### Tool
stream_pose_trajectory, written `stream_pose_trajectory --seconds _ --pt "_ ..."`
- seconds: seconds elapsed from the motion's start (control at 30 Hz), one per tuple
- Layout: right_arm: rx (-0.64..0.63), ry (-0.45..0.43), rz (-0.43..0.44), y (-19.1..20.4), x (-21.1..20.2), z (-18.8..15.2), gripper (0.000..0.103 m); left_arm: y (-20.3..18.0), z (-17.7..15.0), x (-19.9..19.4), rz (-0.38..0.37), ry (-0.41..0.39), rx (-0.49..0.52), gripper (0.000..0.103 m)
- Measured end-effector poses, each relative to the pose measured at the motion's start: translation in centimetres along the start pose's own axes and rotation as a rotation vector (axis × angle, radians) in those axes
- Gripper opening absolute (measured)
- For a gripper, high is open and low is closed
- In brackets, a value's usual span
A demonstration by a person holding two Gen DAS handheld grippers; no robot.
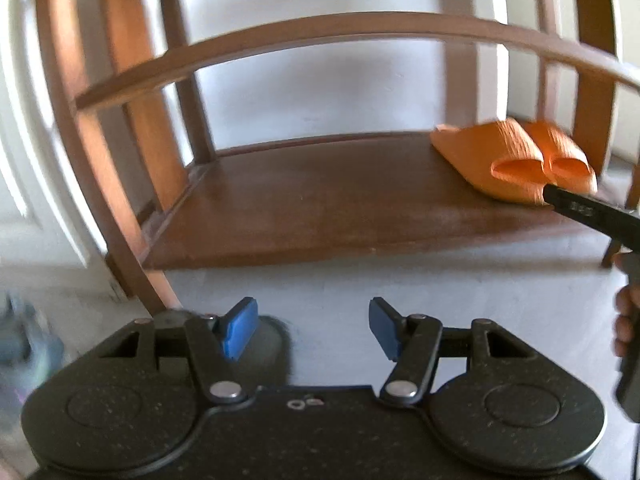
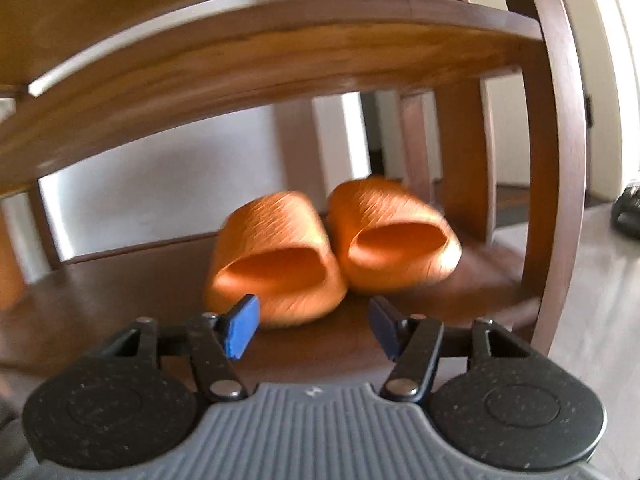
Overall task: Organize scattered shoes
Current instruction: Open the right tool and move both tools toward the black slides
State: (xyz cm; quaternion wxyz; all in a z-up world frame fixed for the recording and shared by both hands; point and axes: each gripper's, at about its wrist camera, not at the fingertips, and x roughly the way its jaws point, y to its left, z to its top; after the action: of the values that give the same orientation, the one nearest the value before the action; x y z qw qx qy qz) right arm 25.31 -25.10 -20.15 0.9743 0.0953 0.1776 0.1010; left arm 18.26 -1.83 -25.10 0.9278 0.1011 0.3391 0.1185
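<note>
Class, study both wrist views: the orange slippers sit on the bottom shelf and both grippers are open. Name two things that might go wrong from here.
1. The right gripper is close to the near orange slipper; drifting forward may nudge it out of line with its partner.
2. Both slippers sit near the bottom shelf front edge, so a knock might tip one onto the floor.

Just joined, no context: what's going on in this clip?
A person with a handheld gripper in each hand is tidying shoes onto a wooden shoe rack. Two orange slippers sit side by side on its bottom shelf, toward the right end. The right gripper is right in front of them with jaws open and nothing between the pads, so the pair looks placed. The left gripper is open and empty over the floor.
</note>
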Motion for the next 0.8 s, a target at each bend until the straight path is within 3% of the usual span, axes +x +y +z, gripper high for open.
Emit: stream_pose_trajectory --seconds 0.07,0.17,0.3,0.43,0.57,0.73,0.8 --pt "-0.023 0.028 0.056 1.0 -1.4 -0.6 0.062 1.0 1.0 -0.5 -0.004 0.043 0.133 0.061" --pt "-0.085 0.127 0.211 4.3 -4.3 -1.6 0.055 3.1 1.6 -2.0 0.02 0.065 0.21 0.061" --pt "-0.177 0.22 0.348 8.2 -6.9 -2.6 0.054 7.3 0.6 -4.3 0.067 0.037 0.198 0.061" --pt "-0.308 0.318 0.503 12.6 -9.8 -2.8 0.047 12.8 -3.4 -7.0 0.156 0.077 0.107 0.061" --pt "-0.42 0.394 0.593 16.4 -11.2 -2.9 0.036 15.5 -6.0 -8.1 0.163 0.138 0.063 0.062" --pt "-0.535 0.504 0.656 22.4 -13.4 -3.7 0.037 18.5 -8.0 -9.7 0.117 0.075 0.058 0.062" --pt "-0.573 0.591 0.656 25.5 -14.5 -4.9 0.037 19.2 -8.2 -9.6 0.096 0.045 0.035 0.062"
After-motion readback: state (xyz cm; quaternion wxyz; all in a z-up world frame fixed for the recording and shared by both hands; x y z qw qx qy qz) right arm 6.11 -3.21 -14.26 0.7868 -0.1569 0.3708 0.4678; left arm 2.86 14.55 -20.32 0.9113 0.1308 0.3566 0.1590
